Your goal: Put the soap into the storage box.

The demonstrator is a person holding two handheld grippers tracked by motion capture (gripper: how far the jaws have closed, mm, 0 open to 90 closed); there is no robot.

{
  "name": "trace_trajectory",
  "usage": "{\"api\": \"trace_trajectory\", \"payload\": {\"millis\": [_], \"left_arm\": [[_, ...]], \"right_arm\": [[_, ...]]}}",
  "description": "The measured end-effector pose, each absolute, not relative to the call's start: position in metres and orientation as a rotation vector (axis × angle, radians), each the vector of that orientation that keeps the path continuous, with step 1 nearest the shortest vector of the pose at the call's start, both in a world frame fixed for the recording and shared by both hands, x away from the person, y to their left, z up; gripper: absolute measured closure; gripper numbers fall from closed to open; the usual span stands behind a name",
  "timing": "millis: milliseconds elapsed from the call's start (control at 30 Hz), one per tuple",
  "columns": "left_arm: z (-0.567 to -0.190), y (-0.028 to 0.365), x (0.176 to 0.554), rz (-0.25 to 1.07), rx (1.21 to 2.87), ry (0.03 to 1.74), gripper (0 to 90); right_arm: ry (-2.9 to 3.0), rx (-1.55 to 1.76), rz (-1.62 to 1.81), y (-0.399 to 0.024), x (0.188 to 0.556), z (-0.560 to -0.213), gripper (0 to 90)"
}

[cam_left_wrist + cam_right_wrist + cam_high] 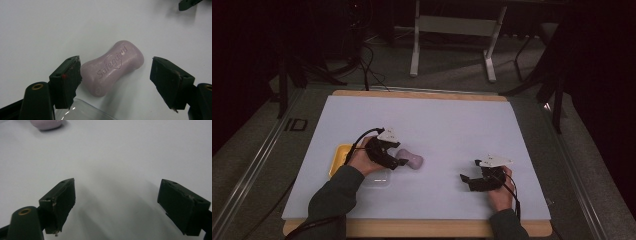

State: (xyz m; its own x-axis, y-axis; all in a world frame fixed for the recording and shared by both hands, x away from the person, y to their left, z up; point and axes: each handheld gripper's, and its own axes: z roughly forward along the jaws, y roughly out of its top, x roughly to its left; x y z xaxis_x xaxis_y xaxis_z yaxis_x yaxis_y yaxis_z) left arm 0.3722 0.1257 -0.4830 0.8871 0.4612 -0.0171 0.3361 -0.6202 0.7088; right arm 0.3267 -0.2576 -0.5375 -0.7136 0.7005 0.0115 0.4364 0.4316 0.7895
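The purple Safeguard soap bar (410, 160) lies flat on the white worktop (437, 125) in the high view, left of the middle and nearer the person's edge than the far edge. The left gripper (398, 159) sits at the bar's left end, its jaws apart. Behind the left hand, toward the left edge, a yellow dish (339, 159) shows, and a clear plastic lid (377, 180) lies just beside the hand on the near side. The right gripper (469, 178) rests well apart from the bar, toward the near right corner, jaws spread and empty.

In the left gripper view the soap bar (113, 66) lies aslant between the open jaws, brand name facing up. The left jaw is just at its near end; whether it touches I cannot tell. The right jaw stands clear of it. The rim of the clear lid (85, 110) shows at the bottom edge.

In the right gripper view the jaws stand wide over bare worktop (120, 165), with one end of the soap bar (46, 124) at the top left.
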Motion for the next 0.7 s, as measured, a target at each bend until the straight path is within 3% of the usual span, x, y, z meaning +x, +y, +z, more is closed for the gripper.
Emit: {"api": "trace_trajectory", "payload": {"millis": [167,433,700], "left_arm": [[-0.485,0.122,0.377,0.207,2.305,0.555,23.6],[-0.492,0.110,0.382,0.189,2.340,0.547,13.3],[-0.495,0.097,0.386,0.191,2.377,0.549,9.1]], "right_arm": [[2.358,0.966,1.178,-0.259,0.325,-0.537,20.7],[2.363,0.968,1.191,-0.259,0.326,-0.537,21.7],[2.372,0.966,1.185,-0.259,0.326,-0.537,21.7]]}}
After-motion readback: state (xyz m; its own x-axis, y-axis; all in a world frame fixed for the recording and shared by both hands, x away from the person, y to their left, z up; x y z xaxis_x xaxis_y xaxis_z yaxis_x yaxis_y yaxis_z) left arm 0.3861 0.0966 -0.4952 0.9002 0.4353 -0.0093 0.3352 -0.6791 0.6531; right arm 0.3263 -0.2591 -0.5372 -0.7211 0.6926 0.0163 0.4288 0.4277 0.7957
